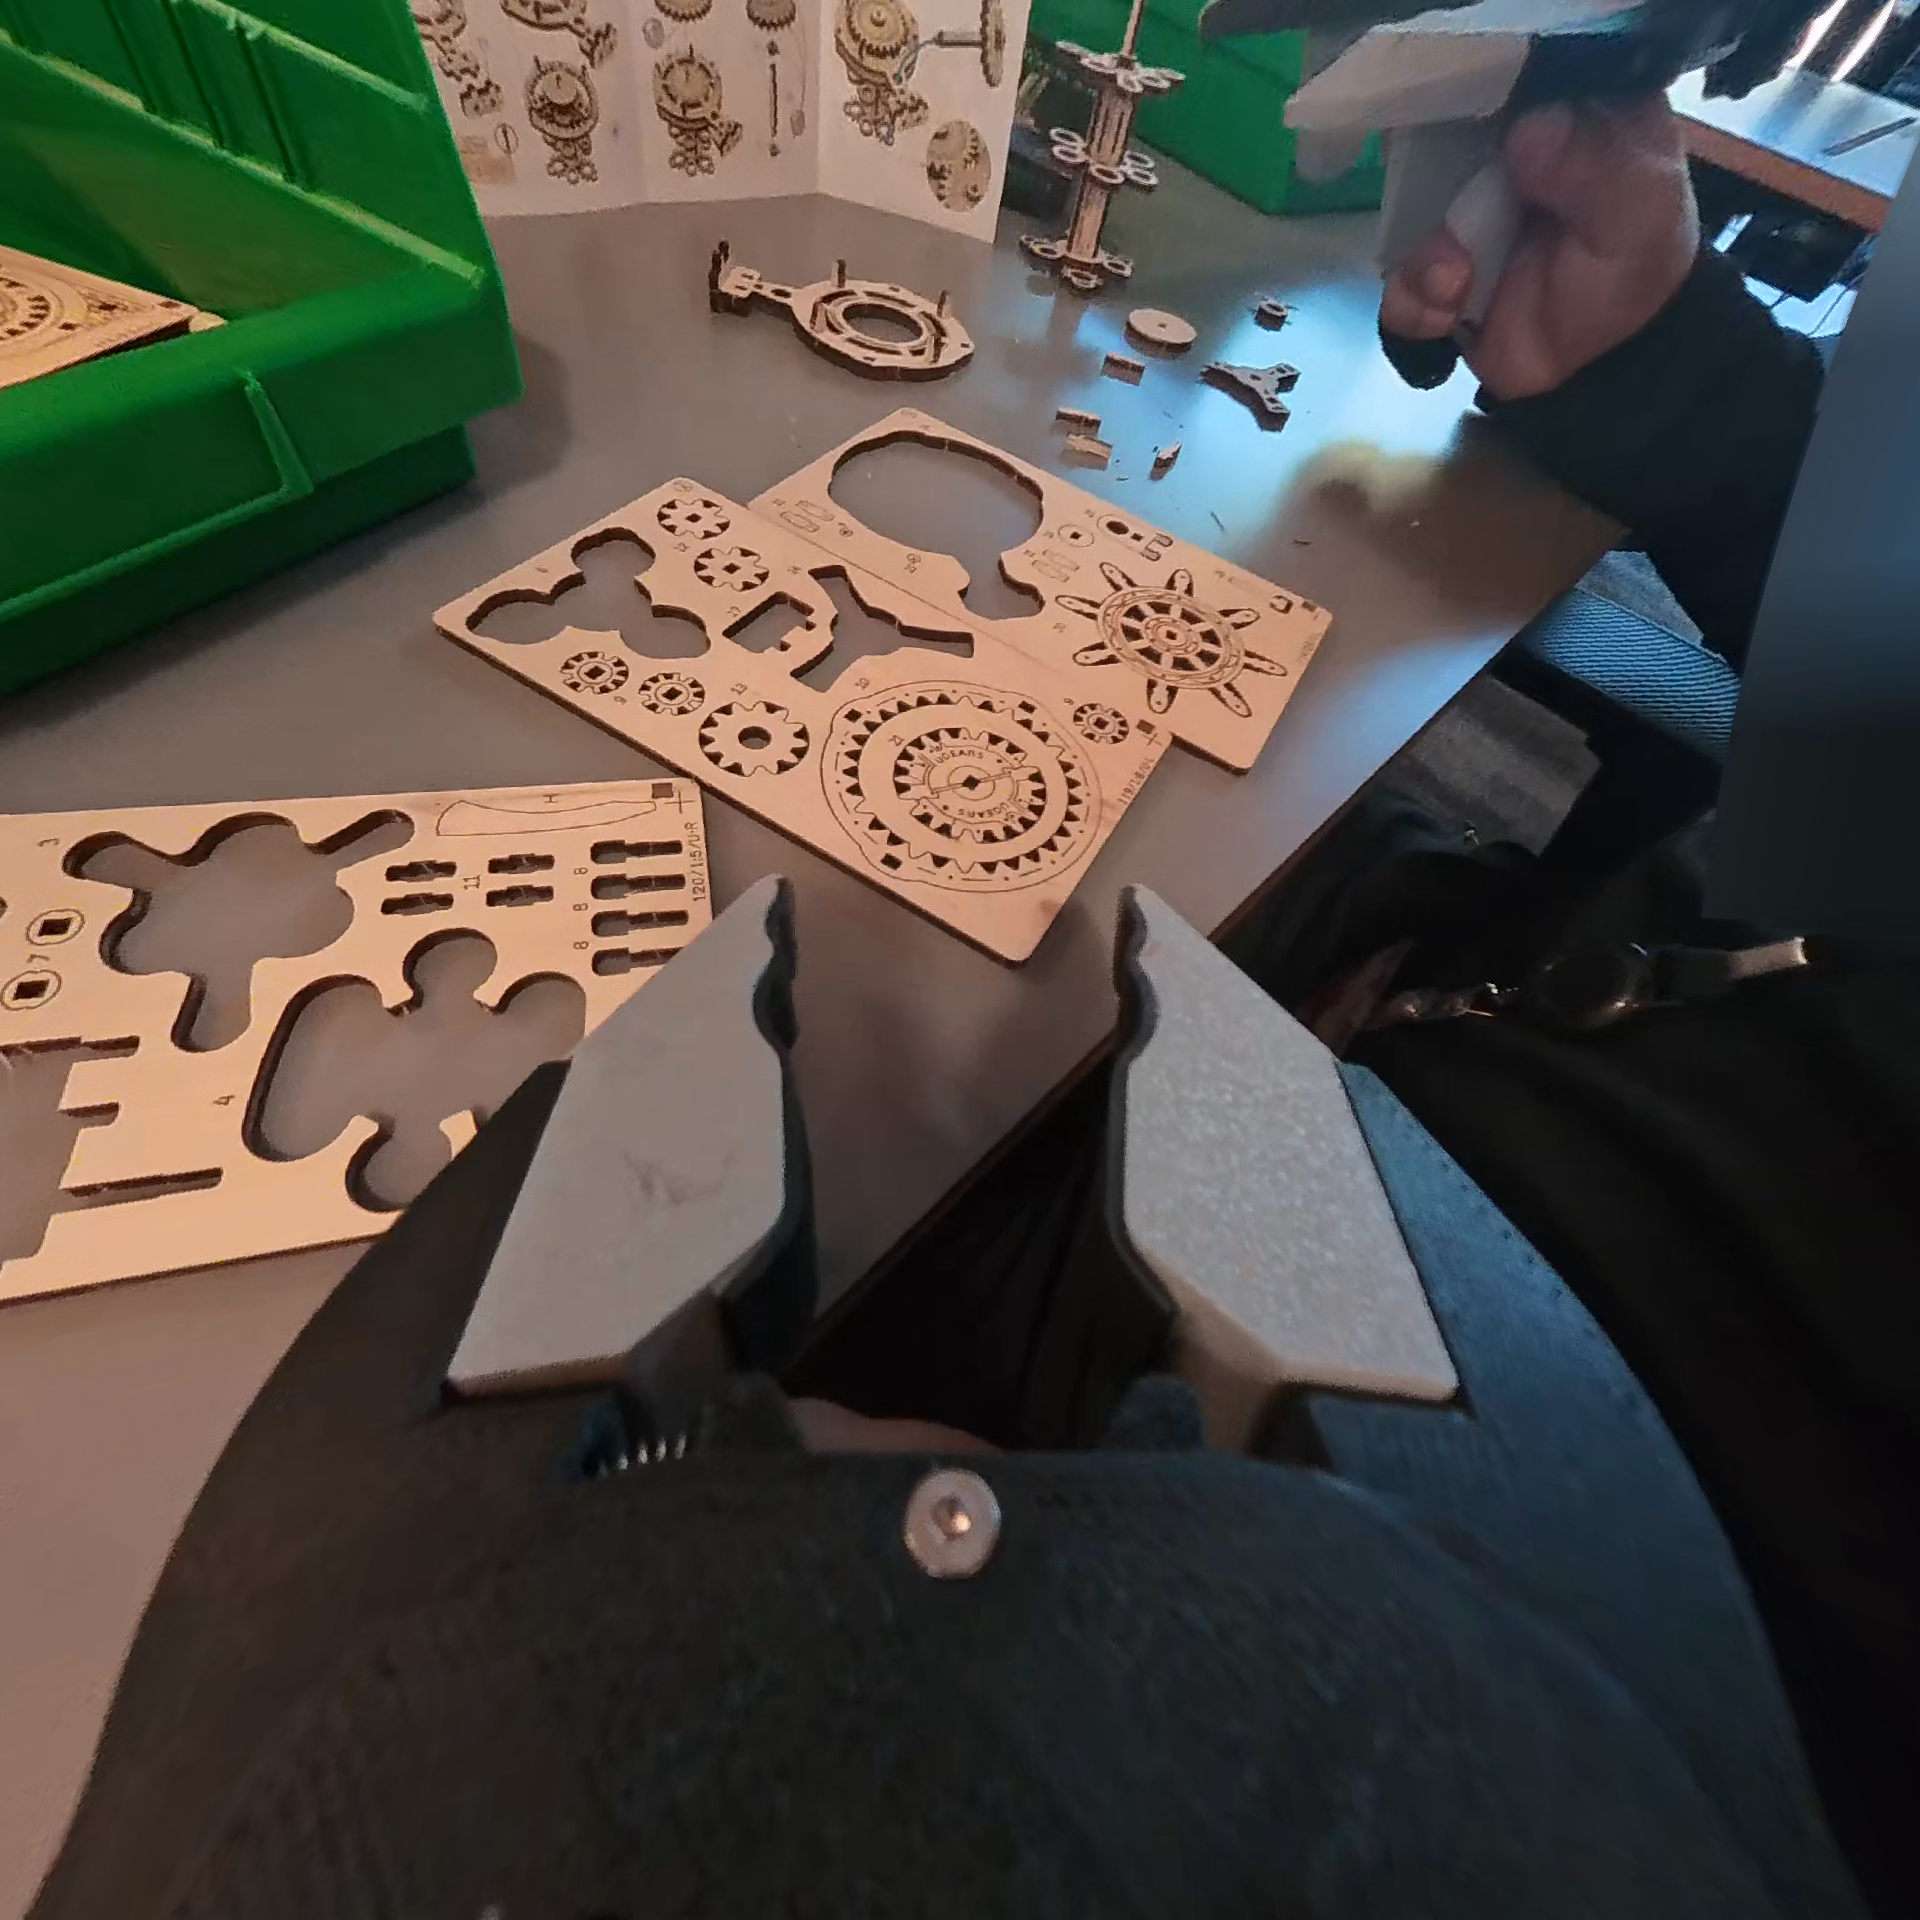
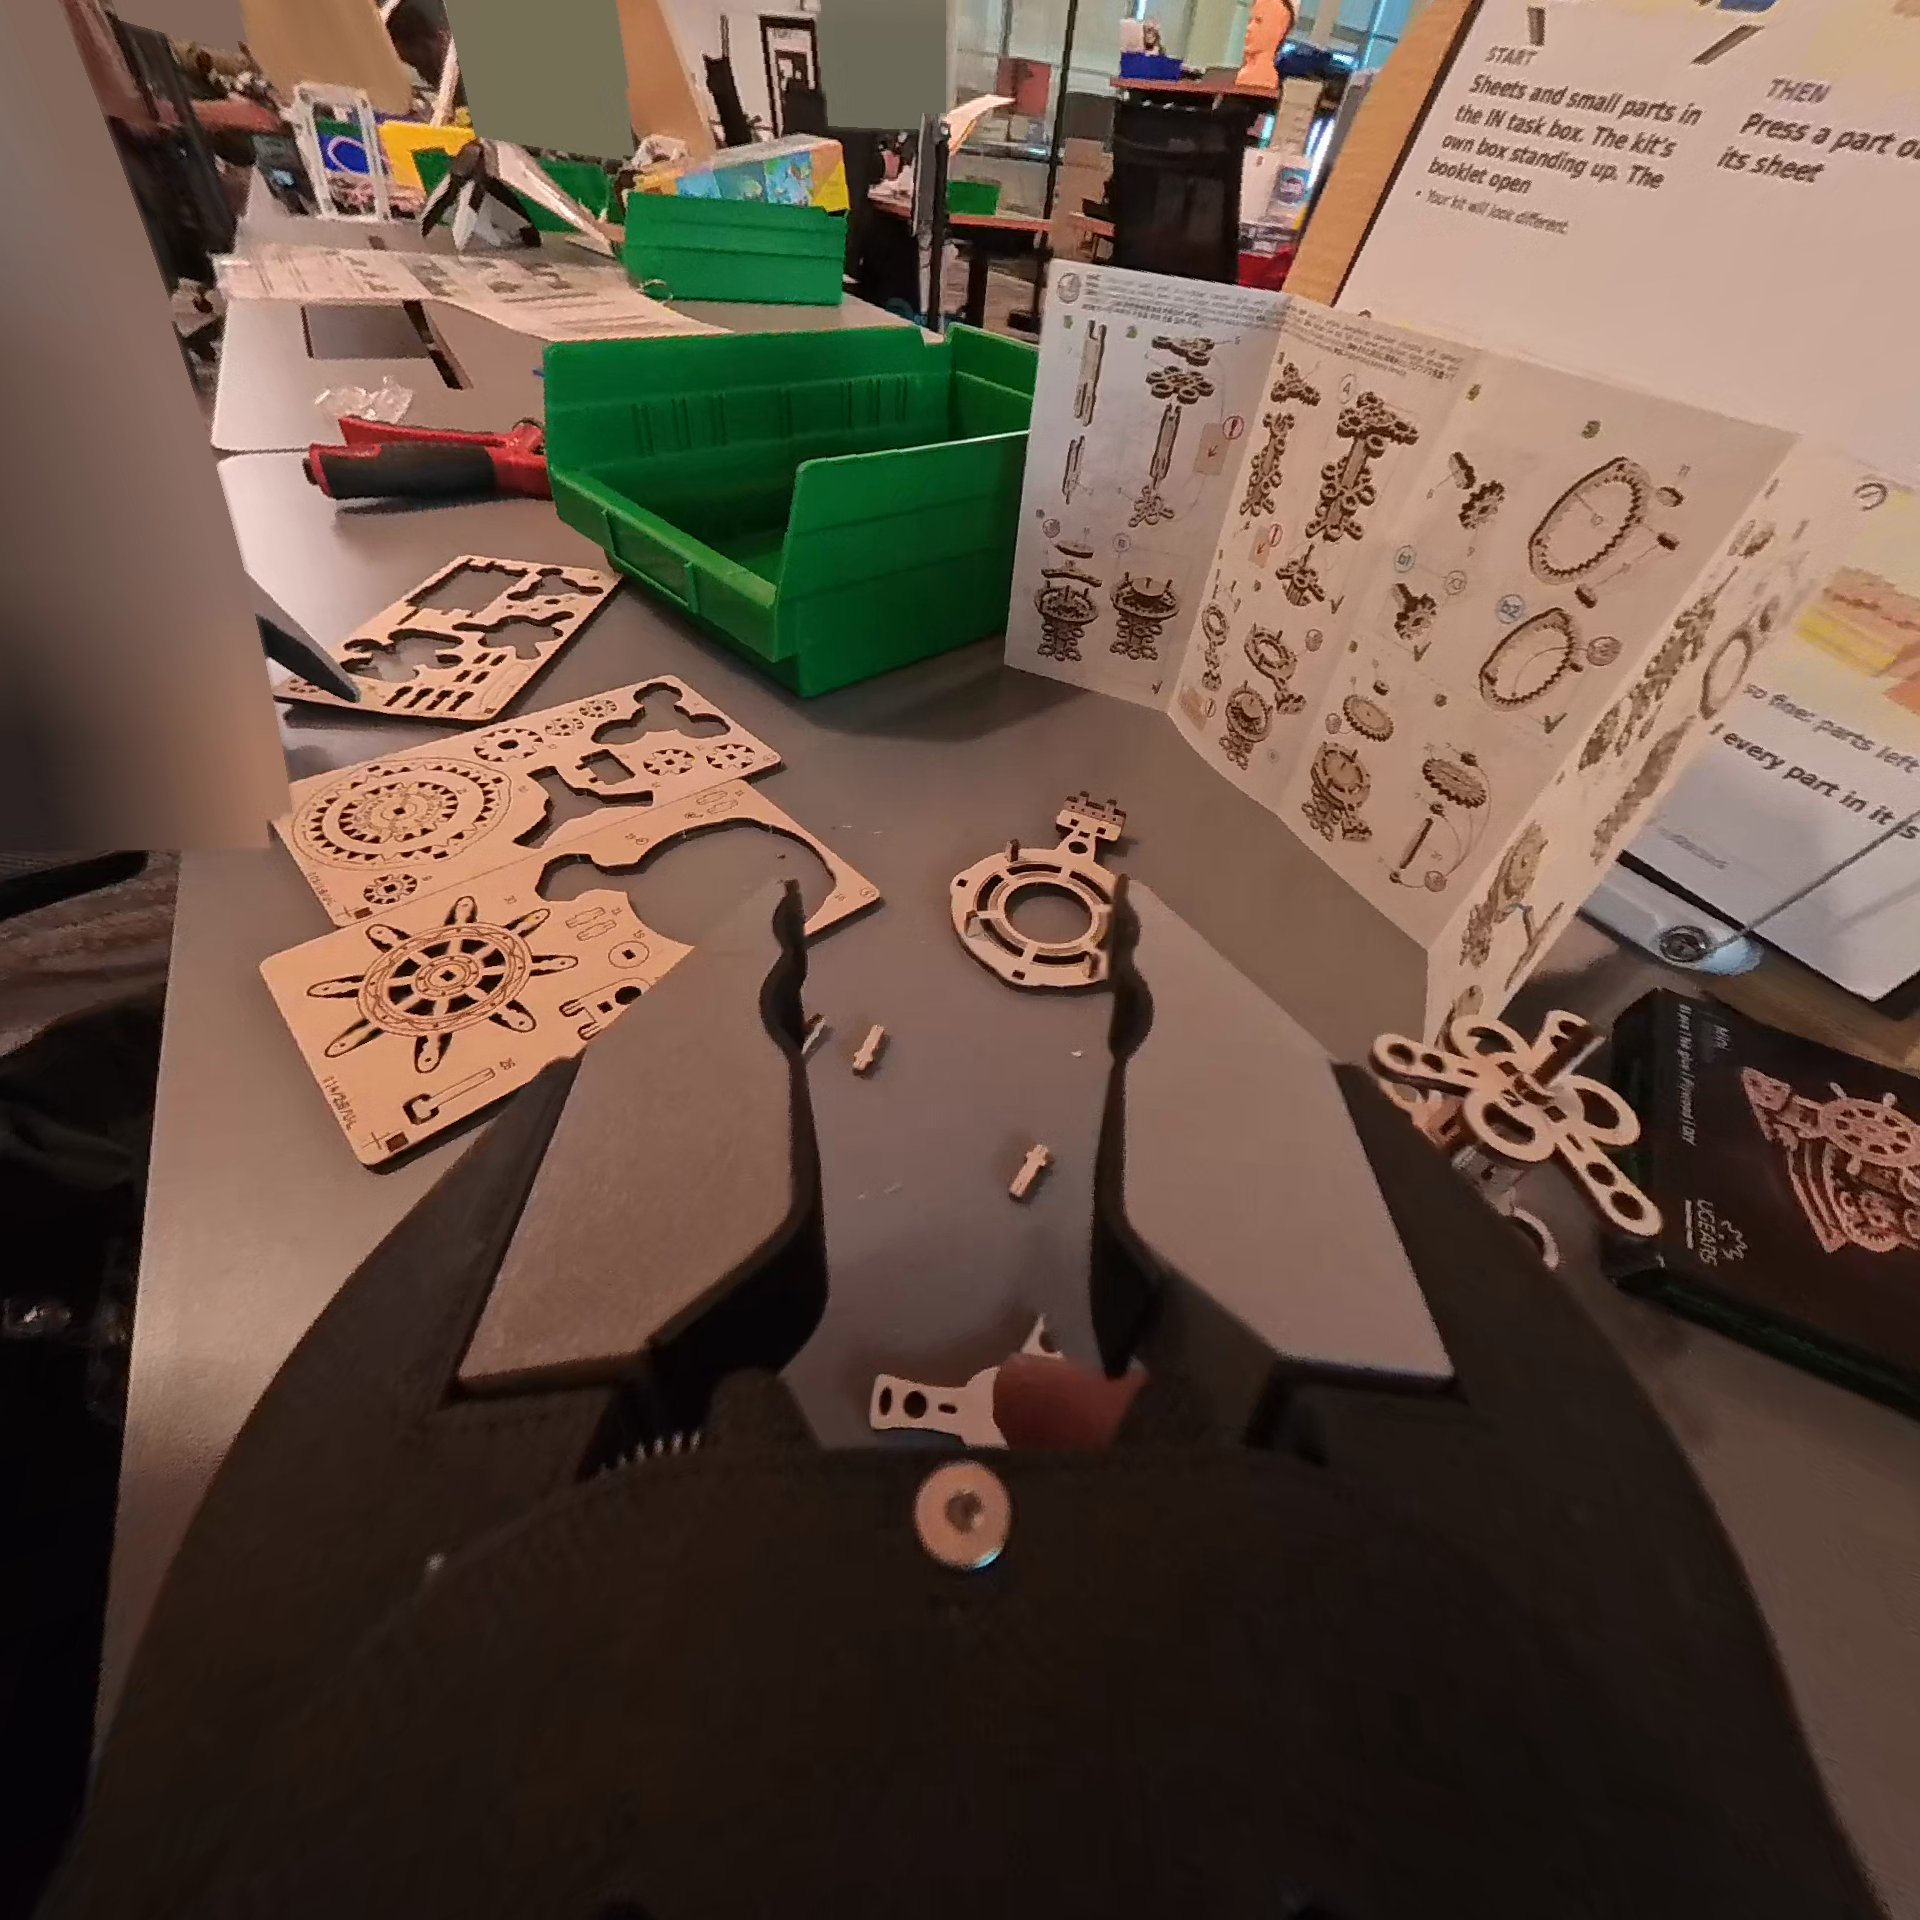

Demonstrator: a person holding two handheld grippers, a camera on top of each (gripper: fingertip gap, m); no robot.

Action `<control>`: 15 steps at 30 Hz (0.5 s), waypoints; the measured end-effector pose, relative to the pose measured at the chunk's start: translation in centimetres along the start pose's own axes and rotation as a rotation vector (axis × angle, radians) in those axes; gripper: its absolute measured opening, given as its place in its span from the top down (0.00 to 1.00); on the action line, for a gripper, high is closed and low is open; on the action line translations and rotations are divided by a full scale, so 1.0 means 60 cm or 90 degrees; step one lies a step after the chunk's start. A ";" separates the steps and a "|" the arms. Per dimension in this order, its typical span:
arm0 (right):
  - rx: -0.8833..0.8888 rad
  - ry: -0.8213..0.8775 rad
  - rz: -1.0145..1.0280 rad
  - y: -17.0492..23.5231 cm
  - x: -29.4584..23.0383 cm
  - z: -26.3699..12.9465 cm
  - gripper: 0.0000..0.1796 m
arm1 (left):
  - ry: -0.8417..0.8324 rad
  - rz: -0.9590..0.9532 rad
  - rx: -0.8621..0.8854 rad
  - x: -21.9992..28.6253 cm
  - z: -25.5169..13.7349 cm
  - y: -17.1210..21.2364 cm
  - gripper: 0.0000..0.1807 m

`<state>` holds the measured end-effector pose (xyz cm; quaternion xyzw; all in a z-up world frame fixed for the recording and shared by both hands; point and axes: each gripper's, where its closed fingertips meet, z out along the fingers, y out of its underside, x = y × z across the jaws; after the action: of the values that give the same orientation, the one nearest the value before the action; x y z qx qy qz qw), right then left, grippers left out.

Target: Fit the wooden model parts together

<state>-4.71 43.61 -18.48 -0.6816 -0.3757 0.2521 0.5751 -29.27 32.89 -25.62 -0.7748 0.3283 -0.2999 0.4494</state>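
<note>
Laser-cut wooden sheets (image 1: 831, 717) lie on the grey table (image 1: 623, 364), also in the right wrist view (image 2: 499, 821). A wooden ring part with pegs (image 1: 862, 322) lies behind them; in the right wrist view (image 2: 1029, 914) it lies just past my right fingertips. Small wooden pegs (image 2: 1029, 1169) lie between the right fingers. A built wooden column (image 1: 1101, 156) stands at the back; its flower-shaped top shows in the right wrist view (image 2: 1517, 1112). My left gripper (image 1: 951, 904) is open and empty over the table's near edge. My right gripper (image 2: 951, 904) is open and empty above the table.
A green bin (image 1: 239, 343) stands at the left, seen too in the right wrist view (image 2: 790, 499). A folded instruction booklet (image 2: 1351, 582) stands behind the parts. A dark kit box (image 2: 1787, 1195) lies at the right. Red-handled pliers (image 2: 426, 457) lie at the back left. A flat three-armed part (image 1: 1252, 384) lies near the table's right edge. One gripper's finger ends stand about 30 centimetres off the other's. The built wooden column (image 1: 1101, 156) lies some 10 centimetres from my right tips, 40 centimetres from my left tips.
</note>
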 end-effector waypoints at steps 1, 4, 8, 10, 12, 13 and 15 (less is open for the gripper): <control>0.002 0.002 0.005 0.000 0.002 -0.001 0.69 | 0.001 0.003 0.002 0.000 0.000 0.000 0.69; 0.012 -0.001 0.018 -0.003 0.006 -0.002 0.69 | -0.006 0.013 0.008 -0.003 0.000 -0.001 0.73; 0.012 -0.037 0.022 -0.002 -0.010 0.001 0.65 | 0.002 0.020 0.007 0.003 -0.002 0.002 0.69; 0.014 -0.124 0.034 -0.007 -0.052 0.009 0.59 | -0.003 0.017 0.000 0.002 -0.003 0.003 0.67; -0.015 -0.221 0.029 -0.014 -0.113 0.028 0.54 | -0.011 0.023 -0.019 0.002 -0.003 0.008 0.66; -0.044 -0.250 0.010 -0.013 -0.142 0.044 0.53 | -0.022 0.032 -0.029 0.001 -0.003 0.010 0.65; -0.108 -0.327 -0.031 -0.009 -0.209 0.082 0.47 | -0.029 0.044 -0.048 0.006 -0.004 0.013 0.65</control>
<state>-16.06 36.49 -20.13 -0.6317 -0.5453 0.3702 0.4081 -29.42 32.18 -26.17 -0.7859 0.3557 -0.2542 0.4372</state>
